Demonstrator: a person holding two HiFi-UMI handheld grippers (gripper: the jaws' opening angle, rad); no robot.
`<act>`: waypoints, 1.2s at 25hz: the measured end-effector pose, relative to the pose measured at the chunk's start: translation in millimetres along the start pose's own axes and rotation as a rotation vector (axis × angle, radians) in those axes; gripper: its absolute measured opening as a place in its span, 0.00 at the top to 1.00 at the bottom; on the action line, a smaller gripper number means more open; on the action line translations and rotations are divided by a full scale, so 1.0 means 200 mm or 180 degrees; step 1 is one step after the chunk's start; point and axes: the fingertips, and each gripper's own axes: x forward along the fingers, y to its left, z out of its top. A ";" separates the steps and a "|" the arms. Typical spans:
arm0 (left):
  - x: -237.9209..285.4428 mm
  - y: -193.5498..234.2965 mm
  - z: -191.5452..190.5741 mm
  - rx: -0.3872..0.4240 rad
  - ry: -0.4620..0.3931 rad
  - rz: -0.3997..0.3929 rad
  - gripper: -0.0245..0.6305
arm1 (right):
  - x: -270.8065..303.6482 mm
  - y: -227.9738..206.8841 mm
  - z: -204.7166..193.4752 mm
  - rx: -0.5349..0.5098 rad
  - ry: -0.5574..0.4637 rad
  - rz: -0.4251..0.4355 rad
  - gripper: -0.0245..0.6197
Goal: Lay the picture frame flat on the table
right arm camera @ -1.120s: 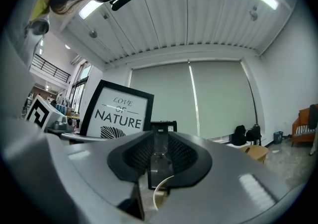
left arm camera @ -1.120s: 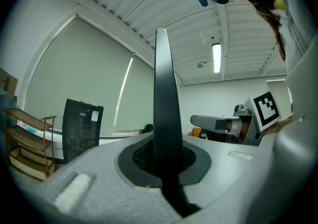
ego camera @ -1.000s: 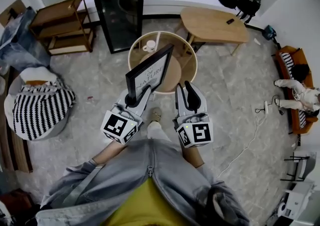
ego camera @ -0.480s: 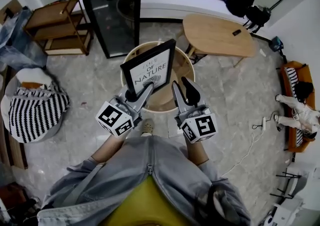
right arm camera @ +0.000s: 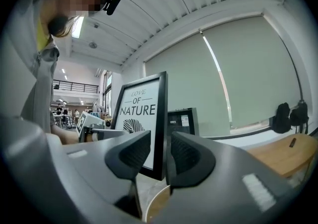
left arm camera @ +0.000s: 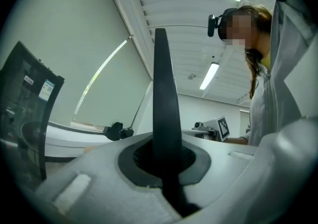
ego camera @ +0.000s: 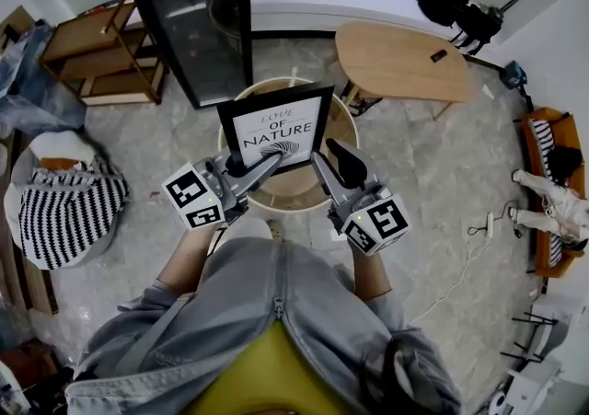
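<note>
My left tongs (ego camera: 258, 163) clamp the upright frame (ego camera: 276, 128) over the worktop (ego camera: 342, 119); right tongs (ego camera: 329, 154), just opening, loosely straddle its right edge.

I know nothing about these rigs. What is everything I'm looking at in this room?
black picture frame with a "Love of Nature" print: one, black, upright above the round table.
round light-wood table: one, tan, centre, under the frame.
oval wooden table: one, tan, behind, to the right.
glass-door cabinet: one, black, behind, to the left.
open wooden shelf unit: one, brown, far left.
striped basket: one, black and white, floor, left.
orange seat: one, orange, right edge.
left gripper: one, white, shut on the frame's lower left corner.
right gripper: one, white, jaws have just been opening, frame's right edge between them, not pressed.
</note>
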 end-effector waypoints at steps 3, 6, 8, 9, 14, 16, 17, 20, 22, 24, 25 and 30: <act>0.03 0.02 0.00 0.0108 0.0109 -0.0306 0.94 | 0.03 -0.03 -0.02 0.0036 -0.0007 0.0035 0.79; 0.06 0.05 0.02 0.0163 0.0173 -0.0575 0.94 | 0.07 -0.06 0.00 0.0099 -0.0001 0.0091 0.78; 0.07 0.06 0.04 0.0156 0.0219 -0.0763 0.94 | 0.07 -0.06 0.02 0.0149 -0.0011 0.0184 0.78; 0.07 0.07 0.05 0.0154 0.0245 -0.0860 0.94 | 0.07 -0.05 0.02 0.0169 -0.0022 0.0241 0.78; 0.09 0.08 0.05 0.0188 0.0353 -0.1217 0.94 | 0.07 -0.04 0.02 0.0285 -0.0102 0.0458 0.81; 0.09 0.09 0.04 0.0189 0.0405 -0.1290 0.94 | 0.07 -0.03 0.01 0.0289 -0.0129 0.0475 0.85; 0.09 0.09 0.04 0.0184 0.0426 -0.1312 0.94 | 0.07 -0.03 0.00 0.0272 -0.0143 0.0463 0.85; 0.10 0.11 0.02 0.0148 0.0437 -0.1345 0.94 | 0.07 -0.04 -0.02 0.0236 -0.0242 0.0375 0.85; 0.12 0.13 0.01 0.0133 0.0455 -0.1308 0.94 | 0.07 -0.07 -0.02 0.0253 -0.0323 0.0301 0.86; 0.16 0.17 0.02 0.0138 0.0476 -0.1207 0.89 | 0.06 -0.10 -0.02 0.0261 -0.0391 0.0220 0.86; 0.17 0.19 0.02 0.0131 0.0473 -0.1148 0.87 | 0.06 -0.11 -0.02 0.0258 -0.0421 0.0175 0.86; 0.15 0.28 0.03 0.0015 0.0411 -0.0876 0.81 | 0.03 -0.16 -0.04 0.0337 -0.0500 0.0011 0.86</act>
